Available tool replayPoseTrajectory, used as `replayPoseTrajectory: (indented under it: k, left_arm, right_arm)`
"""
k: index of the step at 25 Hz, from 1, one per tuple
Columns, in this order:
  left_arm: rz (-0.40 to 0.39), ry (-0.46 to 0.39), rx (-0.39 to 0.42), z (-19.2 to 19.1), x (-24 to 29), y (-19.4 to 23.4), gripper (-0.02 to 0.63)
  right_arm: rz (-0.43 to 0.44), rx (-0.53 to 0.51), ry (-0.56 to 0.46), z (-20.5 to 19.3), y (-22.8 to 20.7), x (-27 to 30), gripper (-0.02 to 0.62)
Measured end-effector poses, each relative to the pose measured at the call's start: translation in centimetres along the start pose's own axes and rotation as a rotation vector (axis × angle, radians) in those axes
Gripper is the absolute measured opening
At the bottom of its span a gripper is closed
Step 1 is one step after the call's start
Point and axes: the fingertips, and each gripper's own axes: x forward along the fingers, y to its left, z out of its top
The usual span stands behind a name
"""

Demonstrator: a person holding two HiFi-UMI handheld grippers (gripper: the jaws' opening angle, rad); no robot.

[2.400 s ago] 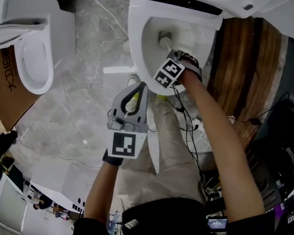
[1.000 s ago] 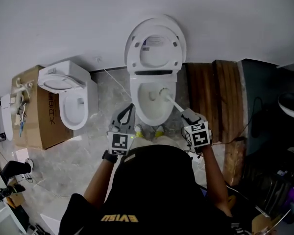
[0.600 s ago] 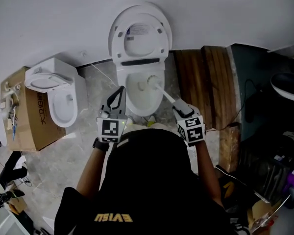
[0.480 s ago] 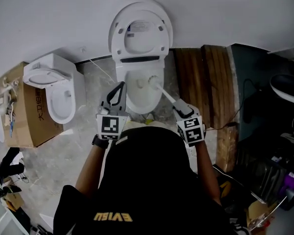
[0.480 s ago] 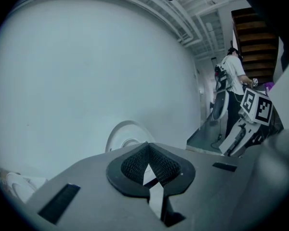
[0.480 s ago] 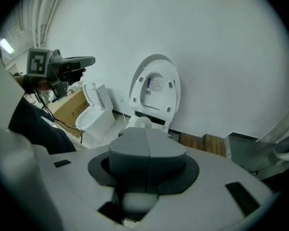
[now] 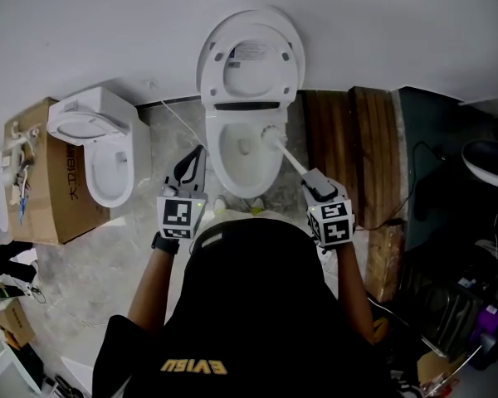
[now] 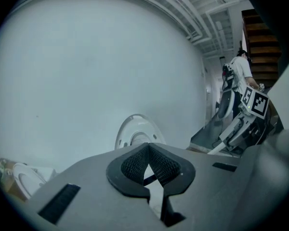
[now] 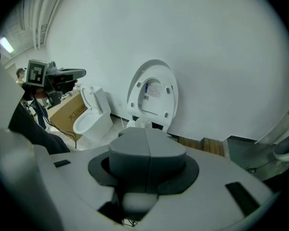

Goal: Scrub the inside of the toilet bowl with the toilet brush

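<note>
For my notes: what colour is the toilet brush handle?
White; the slim toilet brush handle shows best in the head view.

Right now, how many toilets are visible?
2. Centre toilet, lid raised, toilet brush in its bowl; second toilet left of it, beside the cardboard box. More may be hidden.

Black short-sleeved shirt (image 7: 249, 305), yellow lettering (image 7: 191, 367); grey left gripper (image 7: 197, 152), right gripper (image 7: 305, 175), each bearing black-white marker cube (image 7: 177, 215).
</note>
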Motion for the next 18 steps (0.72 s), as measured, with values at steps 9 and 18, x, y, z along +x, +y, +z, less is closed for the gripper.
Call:
replayPoseTrajectory:
  k: [9,18]
  left_arm:
    - [-0.015,0.004,-0.011,0.09,-0.19,-0.22,0.018]
    - [-0.031,0.011,-0.001,0.05,-0.05,-0.18,0.018]
  right_arm:
    - [0.011,-0.002,0.008,-0.11,0.44,0.06,0.163]
    - [0.003,0.003,0.015,-0.31,0.40,-0.05,0.163]
